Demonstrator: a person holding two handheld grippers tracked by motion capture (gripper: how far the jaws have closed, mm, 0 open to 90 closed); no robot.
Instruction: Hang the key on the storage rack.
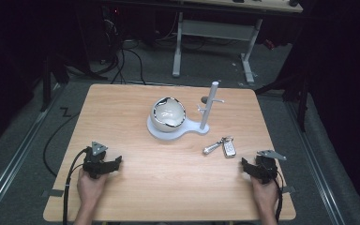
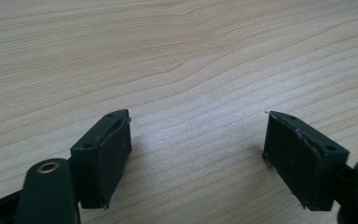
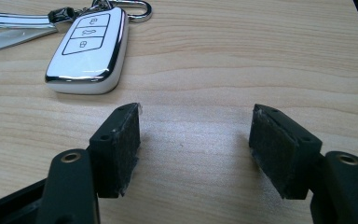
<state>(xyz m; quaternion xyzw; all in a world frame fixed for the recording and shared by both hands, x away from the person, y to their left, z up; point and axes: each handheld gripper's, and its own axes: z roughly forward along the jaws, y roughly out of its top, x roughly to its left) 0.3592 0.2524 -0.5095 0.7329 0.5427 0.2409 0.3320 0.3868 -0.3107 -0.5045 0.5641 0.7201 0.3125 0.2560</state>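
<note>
A white car key fob [image 1: 229, 148] with a silver key and ring [image 1: 214, 147] lies on the wooden table [image 1: 168, 187], right of centre. In the right gripper view the fob [image 3: 88, 49] lies just beyond my left jaw, with the silver blade [image 3: 14, 25] at top left. My right gripper [image 1: 249, 168] rests near the front right edge, open, nothing between its jaws [image 3: 193, 149]. My left gripper [image 1: 114, 163] rests at the front left, open over bare wood [image 2: 198, 156]. A white stand with a peg post [image 1: 210, 105] carries a cream bowl-like shell [image 1: 168, 114] at the table's middle.
The stand's round base [image 1: 168, 132] sits behind the keys. A pale-legged desk [image 1: 215, 33] and cables [image 1: 126, 61] are on the floor beyond the table. Metal rails [image 1: 18, 150] run along both sides. A black cable [image 1: 70, 183] trails from my left gripper.
</note>
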